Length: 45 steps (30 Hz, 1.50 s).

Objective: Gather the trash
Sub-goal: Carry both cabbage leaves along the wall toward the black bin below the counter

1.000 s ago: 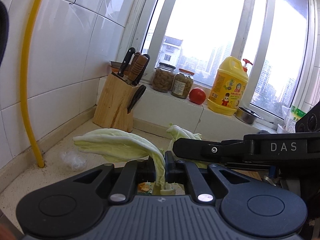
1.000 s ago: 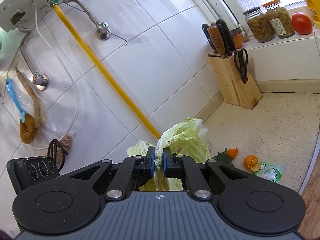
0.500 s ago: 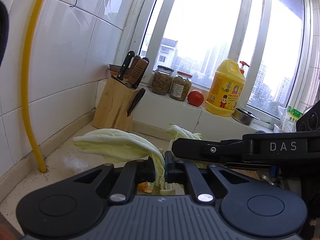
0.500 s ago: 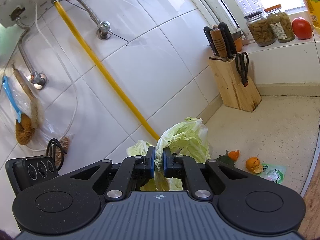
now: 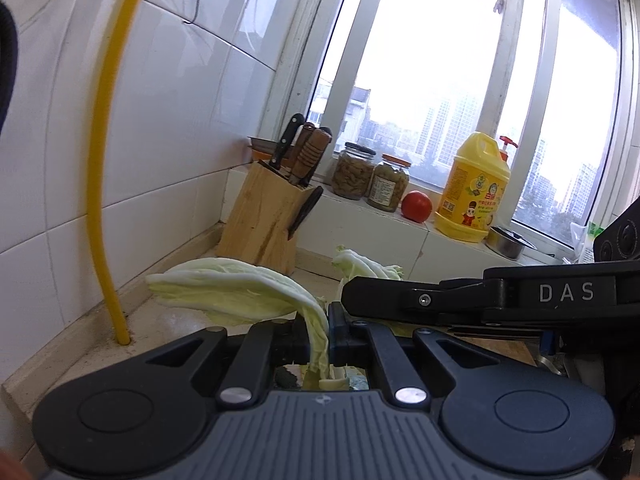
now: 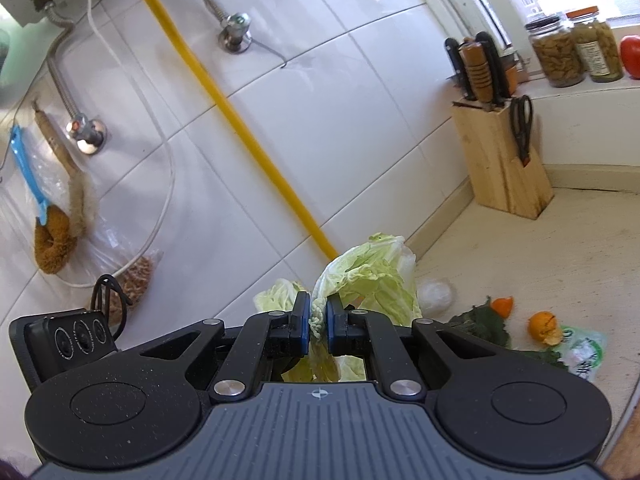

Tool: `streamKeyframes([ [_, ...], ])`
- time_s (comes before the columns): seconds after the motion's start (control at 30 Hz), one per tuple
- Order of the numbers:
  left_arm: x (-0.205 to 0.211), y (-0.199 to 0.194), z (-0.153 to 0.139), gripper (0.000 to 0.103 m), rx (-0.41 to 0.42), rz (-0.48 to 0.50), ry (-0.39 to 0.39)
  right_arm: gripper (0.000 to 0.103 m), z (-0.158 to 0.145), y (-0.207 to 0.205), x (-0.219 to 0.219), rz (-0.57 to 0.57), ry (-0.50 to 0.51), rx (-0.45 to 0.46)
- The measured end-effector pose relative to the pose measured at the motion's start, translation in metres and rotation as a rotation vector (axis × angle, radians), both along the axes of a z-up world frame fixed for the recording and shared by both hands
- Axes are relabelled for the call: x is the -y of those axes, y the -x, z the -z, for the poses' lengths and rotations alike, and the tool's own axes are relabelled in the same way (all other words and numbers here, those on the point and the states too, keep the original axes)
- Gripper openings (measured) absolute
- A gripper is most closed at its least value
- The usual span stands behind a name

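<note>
Tabletop [image 6: 560, 248]: a pale stone kitchen surface running into a tiled corner below a bright window, litter lying near its front edge.
Knife block [image 6: 500, 160]: wooden, upright in the back corner where tabletop meets wall; scissors hang on its side.
Right gripper [image 6: 318, 320]: lifted clear of the tabletop, blue pads closed narrowly on the stem of a ruffled cabbage leaf [image 6: 372, 276].
Left gripper [image 5: 319, 332]: jaws pinched on a second, long cabbage leaf [image 5: 232, 292], which arches out to the left above the surface.
Remaining trash: dark green leaves [image 6: 484, 320], two pieces of orange peel [image 6: 542, 326], a green-printed wrapper [image 6: 580, 352] and a white crumpled wad [image 6: 436, 294], all loose near the front edge.
Risk: each leaf is held only by a thin strip of stem, so it looks likely to tear or slide out if swung fast; the left leaf's floppy end could drag across the tabletop.
In the way: the right gripper's body crosses directly ahead of the left one, so the two could knock together; the yellow pipe [image 5: 104, 160] stands at the back edge. No bin is visible in either view.
</note>
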State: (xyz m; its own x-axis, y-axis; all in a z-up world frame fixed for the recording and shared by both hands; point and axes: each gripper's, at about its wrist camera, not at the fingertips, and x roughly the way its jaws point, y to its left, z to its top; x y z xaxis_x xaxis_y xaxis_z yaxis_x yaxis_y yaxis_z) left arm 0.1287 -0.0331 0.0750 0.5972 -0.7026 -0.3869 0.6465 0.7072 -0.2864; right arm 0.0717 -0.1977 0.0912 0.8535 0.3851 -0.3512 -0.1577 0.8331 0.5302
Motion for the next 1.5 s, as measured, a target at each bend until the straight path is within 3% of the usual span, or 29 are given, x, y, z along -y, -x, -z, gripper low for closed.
streamKeyframes([
  [0.7, -0.096, 0.015, 0.013, 0.005, -0.02, -0.228, -0.034, 0.012, 0.012, -0.035, -0.086, -0.235, 0.008, -0.049],
  [1.5, -0.185, 0.037, 0.048, 0.005, -0.095, -0.397, -0.11, 0.014, 0.039, -0.06, -0.18, -0.461, 0.022, -0.176],
])
